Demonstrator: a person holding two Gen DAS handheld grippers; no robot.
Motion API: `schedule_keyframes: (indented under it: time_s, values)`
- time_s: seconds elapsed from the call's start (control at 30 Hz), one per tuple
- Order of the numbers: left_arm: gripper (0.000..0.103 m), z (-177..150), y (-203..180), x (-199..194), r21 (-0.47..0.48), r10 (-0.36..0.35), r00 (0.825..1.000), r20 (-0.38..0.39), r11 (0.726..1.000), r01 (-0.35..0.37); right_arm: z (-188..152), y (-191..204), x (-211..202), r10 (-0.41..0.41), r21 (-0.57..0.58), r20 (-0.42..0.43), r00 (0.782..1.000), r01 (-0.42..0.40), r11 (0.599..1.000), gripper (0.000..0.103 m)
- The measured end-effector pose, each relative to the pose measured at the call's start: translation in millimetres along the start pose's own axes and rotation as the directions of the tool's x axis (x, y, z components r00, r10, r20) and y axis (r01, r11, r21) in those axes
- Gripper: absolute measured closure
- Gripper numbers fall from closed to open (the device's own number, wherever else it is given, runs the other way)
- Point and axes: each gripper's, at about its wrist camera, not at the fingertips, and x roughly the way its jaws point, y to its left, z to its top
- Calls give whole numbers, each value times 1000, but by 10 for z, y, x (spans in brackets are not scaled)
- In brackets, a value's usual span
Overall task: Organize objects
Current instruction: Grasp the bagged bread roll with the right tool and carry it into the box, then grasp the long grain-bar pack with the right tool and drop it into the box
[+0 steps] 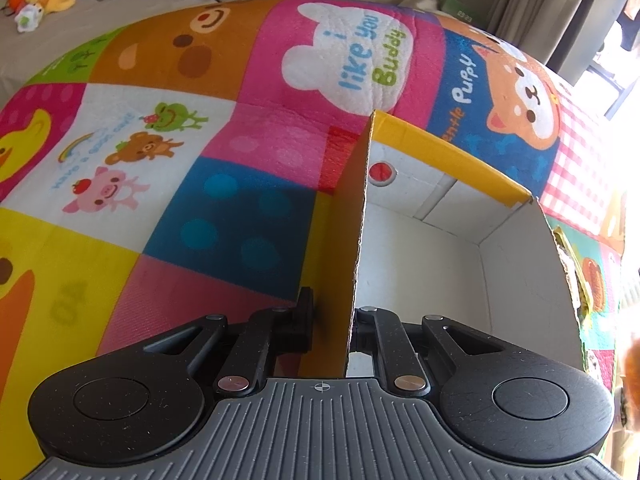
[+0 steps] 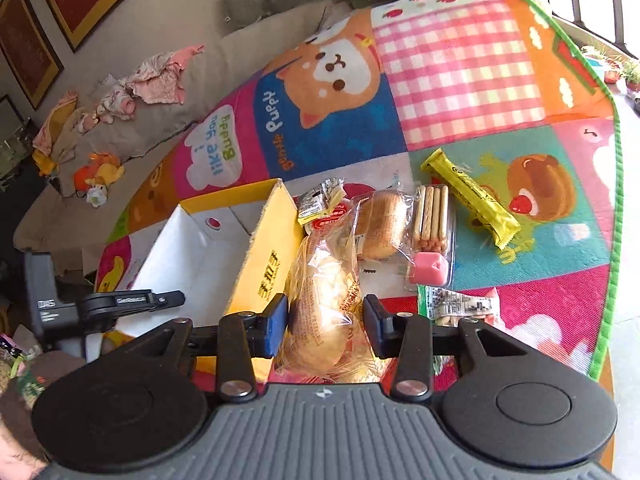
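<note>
Box (image 1: 420, 264) is empty so far; my left tool (image 1: 330, 328) pinches its near wall, steadying it. My right tool (image 2: 325, 326) straddles the bagged bread (image 2: 324, 320) beside the box, pads near its wrapper, grip unclear. Bun (image 2: 380, 224), biscuit sticks (image 2: 432, 216), yellow bar (image 2: 472, 196) wait on the mat (image 2: 460, 80).

box (image 2: 188, 256): interior free, open top | right wall (image 2: 268, 248): snack packets (image 2: 380, 220) crowd just outside it
</note>
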Motion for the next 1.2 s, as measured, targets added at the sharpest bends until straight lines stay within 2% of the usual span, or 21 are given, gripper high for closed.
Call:
schedule_keyframes:
  time_s: [0.1, 0.2, 0.33, 0.43, 0.47, 0.5, 0.53, 0.63, 0.73, 0.8, 0.87, 1.0, 1.1, 1.2]
  values:
    - [90, 1, -1, 3, 2, 0, 1000, 1, 1000, 0, 22, 149, -326, 42, -14, 31, 999, -42, 999, 62]
    - [90, -5, -1, 16, 5, 1, 1000, -2, 1000, -1, 122, 373, -453, 89, -44, 65, 994, -86, 995, 62]
    - [90, -6, 7, 39, -1, 0, 1000, -10, 1000, 0, 340, 763, -295, 123, -68, 103, 987, -116, 991, 62]
    - [90, -2, 14, 46, -11, -4, 1000, -13, 1000, 4, 533, 994, -57, 204, -43, 151, 967, -199, 979, 60]
    - [90, -2, 19, 46, -13, -7, 1000, -14, 1000, 7, 593, 1075, 52, 208, -53, 155, 966, -202, 978, 53]
    - [89, -1, 24, 47, -14, -10, 1000, -14, 1000, 10, 630, 1147, 153, 183, -61, 153, 971, -176, 983, 48]
    - [89, -3, 35, 46, -16, -15, 1000, -15, 1000, 15, 650, 1202, 270, 143, -61, 144, 979, -136, 989, 48]
    - [88, 1, 51, 56, -20, -24, 1000, -19, 1000, 24, 606, 1165, 404, 136, -53, 92, 986, -131, 990, 48]
    - [88, 3, 33, 55, -7, -20, 1000, -21, 1000, 20, 451, 971, 305, 43, -81, 127, 991, -33, 996, 47]
    - [88, 4, 37, 59, -7, -22, 999, -23, 1000, 22, 359, 787, 194, -27, -90, 148, 989, 41, 995, 39]
    - [88, 2, 35, 58, -5, -22, 1000, -22, 1000, 22, 258, 544, 83, -99, -84, 152, 983, 113, 990, 37]
    - [88, -2, 26, 62, -1, -17, 1000, -20, 1000, 17, 4, 31, -67, -230, -52, 106, 967, 236, 970, 35]
    - [89, -1, 26, 64, 0, -16, 1000, -21, 1000, 16, -237, -224, -84, -272, -25, 50, 961, 274, 961, 34]
    - [89, 0, 22, 64, 2, -11, 1000, -24, 1000, 11, -467, -306, -29, -250, -3, -2, 968, 250, 968, 34]
